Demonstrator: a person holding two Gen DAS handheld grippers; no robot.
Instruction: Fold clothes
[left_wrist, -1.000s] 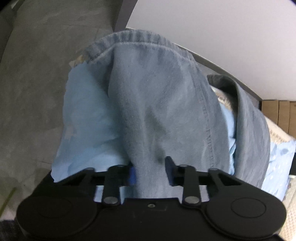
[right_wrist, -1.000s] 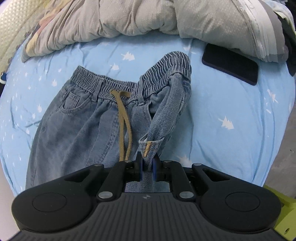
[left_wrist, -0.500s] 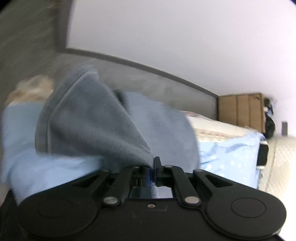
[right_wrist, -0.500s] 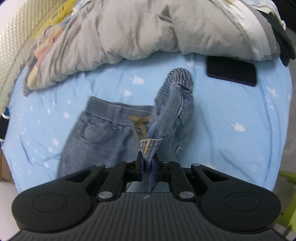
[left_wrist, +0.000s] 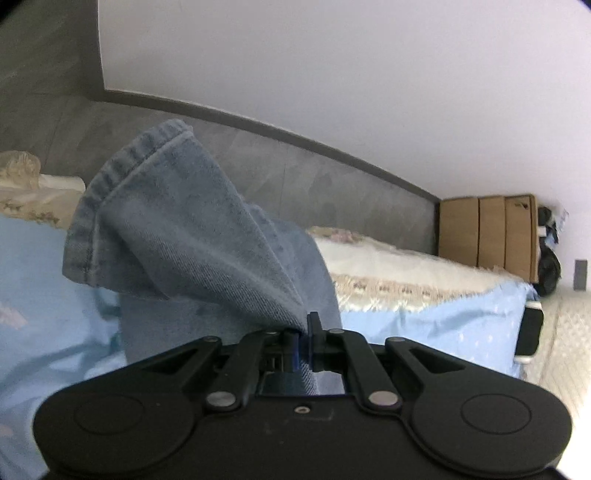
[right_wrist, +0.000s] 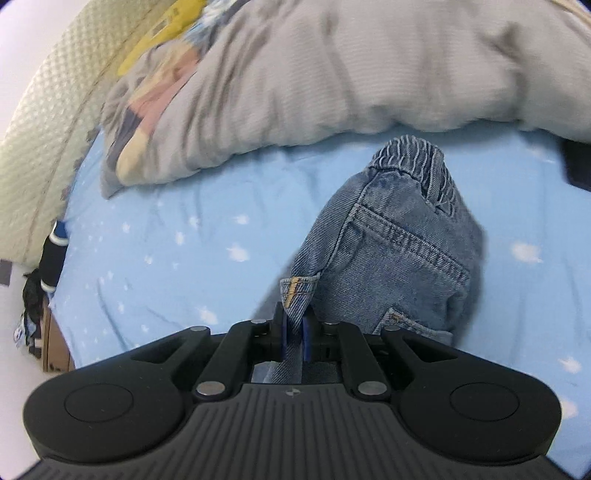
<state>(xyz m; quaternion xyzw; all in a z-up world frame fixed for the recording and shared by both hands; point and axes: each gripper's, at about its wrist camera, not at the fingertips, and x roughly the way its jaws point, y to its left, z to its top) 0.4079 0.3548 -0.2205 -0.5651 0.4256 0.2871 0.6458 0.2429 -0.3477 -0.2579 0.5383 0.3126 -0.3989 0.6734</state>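
Observation:
A pair of blue denim jeans is held by both grippers over a bed. In the left wrist view my left gripper (left_wrist: 303, 334) is shut on a leg of the jeans (left_wrist: 184, 243), whose hemmed cuff stands up in front of the camera. In the right wrist view my right gripper (right_wrist: 294, 325) is shut on a hem of the jeans (right_wrist: 399, 243). The elastic waistband and a back pocket hang bunched over the light blue sheet (right_wrist: 177, 266). The rest of the jeans is hidden.
A grey duvet (right_wrist: 332, 74) is heaped at the far side of the bed. A dark phone (right_wrist: 578, 162) lies at the right edge. A cream padded headboard (right_wrist: 40, 122) is at left. Cardboard boxes (left_wrist: 487, 232) stand against the wall by a grey floor.
Both grippers have lifted the jeans off the sheet. The flat front with the drawstring is gone from view; the waistband now hangs folded. The left gripper closed on the leg and swung up.

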